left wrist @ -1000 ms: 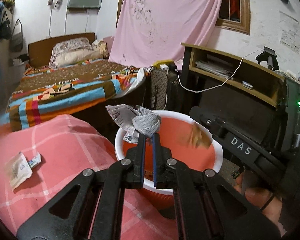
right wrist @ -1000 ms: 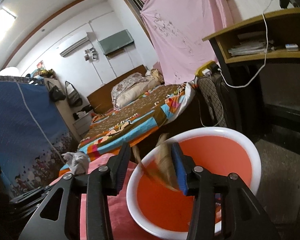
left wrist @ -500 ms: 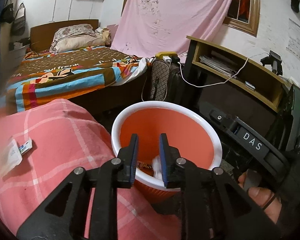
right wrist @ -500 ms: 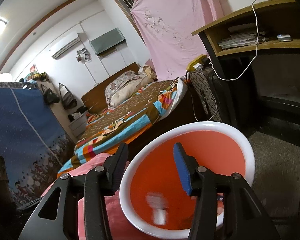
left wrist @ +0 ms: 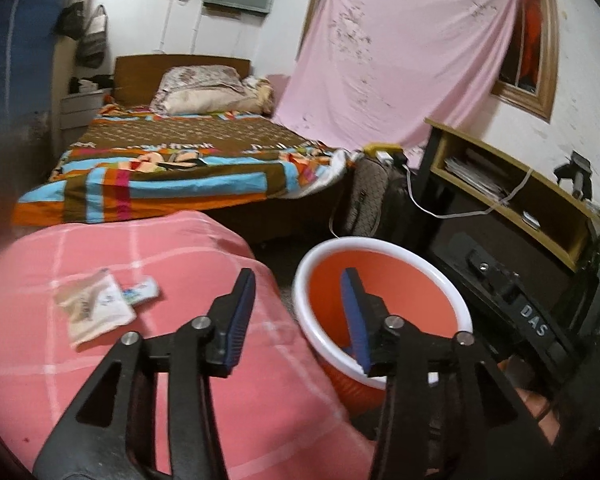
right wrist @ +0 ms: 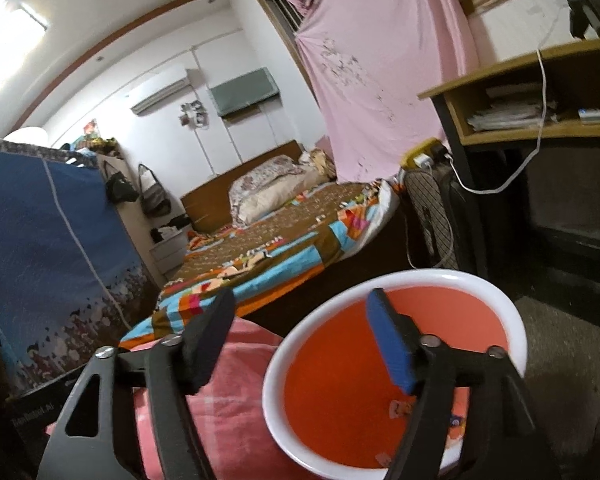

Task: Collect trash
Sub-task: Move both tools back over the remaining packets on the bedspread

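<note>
Left hand-held gripper [left wrist: 296, 300]: jaws just opening, parted, nothing between them, straddling the bucket's [left wrist: 420, 264] white rim beside the pink checked blanket [left wrist: 180, 248]. Right hand-held gripper [right wrist: 300, 320]: jaws just widening, empty, over the same bucket. Scraps lie in the bucket bottom [right wrist: 400, 406]. Two wrappers [left wrist: 96, 306] lie on the blanket, near the left gripper.

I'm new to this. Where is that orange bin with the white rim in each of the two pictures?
Left wrist view: orange bin at lower right of centre, beside the pink blanket.
Right wrist view: orange bin at lower right, filling the foreground.
Shared landmark: the striped bed behind it.
</note>
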Demonstrator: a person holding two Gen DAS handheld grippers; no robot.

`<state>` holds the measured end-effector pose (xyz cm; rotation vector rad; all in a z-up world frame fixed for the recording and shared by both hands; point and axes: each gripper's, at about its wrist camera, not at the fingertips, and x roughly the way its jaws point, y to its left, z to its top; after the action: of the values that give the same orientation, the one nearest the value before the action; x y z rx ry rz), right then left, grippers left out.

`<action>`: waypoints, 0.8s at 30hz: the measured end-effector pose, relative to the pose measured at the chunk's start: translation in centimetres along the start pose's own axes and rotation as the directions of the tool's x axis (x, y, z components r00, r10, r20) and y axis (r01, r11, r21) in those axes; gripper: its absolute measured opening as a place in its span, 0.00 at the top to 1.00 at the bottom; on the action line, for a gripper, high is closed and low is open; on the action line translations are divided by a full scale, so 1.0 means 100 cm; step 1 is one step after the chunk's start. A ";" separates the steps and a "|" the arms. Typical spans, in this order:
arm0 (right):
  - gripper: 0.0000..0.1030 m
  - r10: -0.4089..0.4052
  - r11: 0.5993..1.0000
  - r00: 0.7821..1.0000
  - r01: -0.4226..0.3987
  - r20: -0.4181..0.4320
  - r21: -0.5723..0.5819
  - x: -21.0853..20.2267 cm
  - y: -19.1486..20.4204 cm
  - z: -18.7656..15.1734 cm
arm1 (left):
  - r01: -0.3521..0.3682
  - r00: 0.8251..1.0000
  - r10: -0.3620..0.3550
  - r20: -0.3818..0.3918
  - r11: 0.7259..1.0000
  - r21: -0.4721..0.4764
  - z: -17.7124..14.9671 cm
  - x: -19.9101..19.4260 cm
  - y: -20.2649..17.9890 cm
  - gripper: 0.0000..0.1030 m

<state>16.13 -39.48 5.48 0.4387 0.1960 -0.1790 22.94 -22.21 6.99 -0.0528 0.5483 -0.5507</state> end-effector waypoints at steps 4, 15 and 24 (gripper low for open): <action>0.20 0.036 0.999 0.999 -0.035 0.039 -0.028 -0.003 0.014 0.000 | -0.052 0.997 0.053 0.048 0.998 -0.017 0.000 -0.016 0.017 0.56; 0.00 0.153 0.981 0.983 -0.139 0.100 -0.135 -0.004 0.062 -0.007 | -0.225 0.942 0.253 0.221 0.963 -0.147 -0.010 -0.065 0.072 0.11; 0.00 0.258 0.938 0.952 -0.205 0.168 -0.279 -0.014 0.110 -0.020 | -0.330 0.868 0.374 0.325 0.926 -0.184 -0.026 -0.100 0.106 0.11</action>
<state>16.85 -28.67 8.43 0.1783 -0.0347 0.0363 19.62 -7.83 7.53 -0.1629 0.2253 -0.1390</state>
